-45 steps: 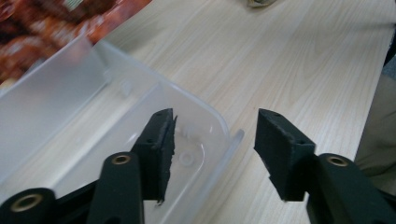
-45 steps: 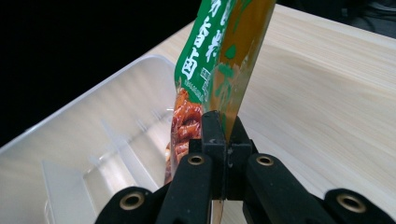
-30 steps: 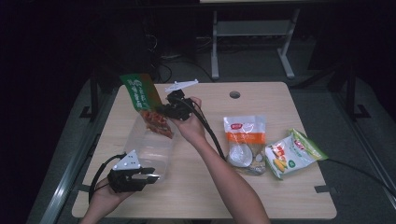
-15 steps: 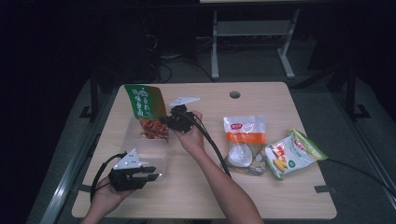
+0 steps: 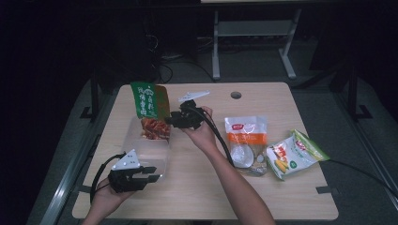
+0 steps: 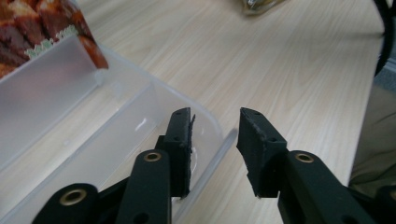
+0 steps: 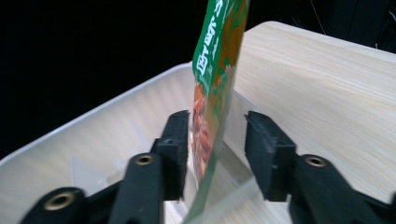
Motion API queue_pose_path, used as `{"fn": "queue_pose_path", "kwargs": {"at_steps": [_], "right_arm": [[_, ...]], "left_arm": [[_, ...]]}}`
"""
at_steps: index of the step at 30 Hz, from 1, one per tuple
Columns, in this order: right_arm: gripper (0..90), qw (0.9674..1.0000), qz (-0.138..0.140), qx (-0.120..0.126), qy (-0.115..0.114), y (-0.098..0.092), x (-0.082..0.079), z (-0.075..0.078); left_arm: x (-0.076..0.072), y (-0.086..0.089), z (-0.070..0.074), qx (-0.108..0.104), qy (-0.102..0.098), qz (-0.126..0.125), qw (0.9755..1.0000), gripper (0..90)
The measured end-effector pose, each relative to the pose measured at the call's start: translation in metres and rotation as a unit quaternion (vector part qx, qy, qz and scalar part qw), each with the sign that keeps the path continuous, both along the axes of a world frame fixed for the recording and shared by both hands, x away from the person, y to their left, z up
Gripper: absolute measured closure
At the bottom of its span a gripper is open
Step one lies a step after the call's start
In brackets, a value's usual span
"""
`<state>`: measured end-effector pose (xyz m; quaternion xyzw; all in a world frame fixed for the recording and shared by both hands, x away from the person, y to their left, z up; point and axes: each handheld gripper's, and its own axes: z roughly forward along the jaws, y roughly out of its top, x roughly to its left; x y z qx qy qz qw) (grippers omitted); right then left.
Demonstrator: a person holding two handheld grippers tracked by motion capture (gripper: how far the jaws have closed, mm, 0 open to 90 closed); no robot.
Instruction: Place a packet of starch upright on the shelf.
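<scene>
The high view looks forward and down from above the person's side, taking in the whole surface (image 5: 281, 187) from some distance, with dark floor and furniture beyond its far edge. The left gripper view rides low and close behind the left tongs (image 6: 215, 140), facing across the surface toward the right, at the near rim of the clear box (image 6: 116, 116). The right gripper view sits close behind the right tongs (image 7: 217, 140), facing left over the box's far end, at the green snack pouch (image 7: 217, 70). All three views share the clear box (image 5: 150, 150) and the pouch (image 5: 149, 101).
</scene>
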<state>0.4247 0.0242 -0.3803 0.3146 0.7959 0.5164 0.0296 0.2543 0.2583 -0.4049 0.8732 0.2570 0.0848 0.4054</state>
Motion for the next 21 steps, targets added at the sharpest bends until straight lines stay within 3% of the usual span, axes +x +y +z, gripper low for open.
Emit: {"fn": "queue_pose_path", "kwargs": {"at_steps": [5, 12, 14, 21], "right_arm": [[46.5, 0.9998, 0.014, 0.010, 0.004, -0.027, -0.011, 0.007], [43.7, 0.9998, 0.015, 0.011, 0.005, -0.053, -0.022, 0.011], [43.1, 0.9999, 0.012, 0.004, 0.006, -0.067, -0.027, 0.012], [41.9, 0.9999, 0.002, -0.012, 0.006, -0.100, -0.045, 0.014]], "left_arm": [[-0.003, -0.005, 0.006, -0.016, -0.002, -0.006, 0.9999, 57.9], [-0.003, -0.014, 0.008, -0.026, 0.008, -0.017, 0.9995, 52.9], [-0.004, -0.019, 0.010, -0.033, 0.009, -0.022, 0.9992, 52.0], [-0.005, -0.034, 0.013, -0.028, 0.005, -0.039, 0.9988, 48.9]]}}
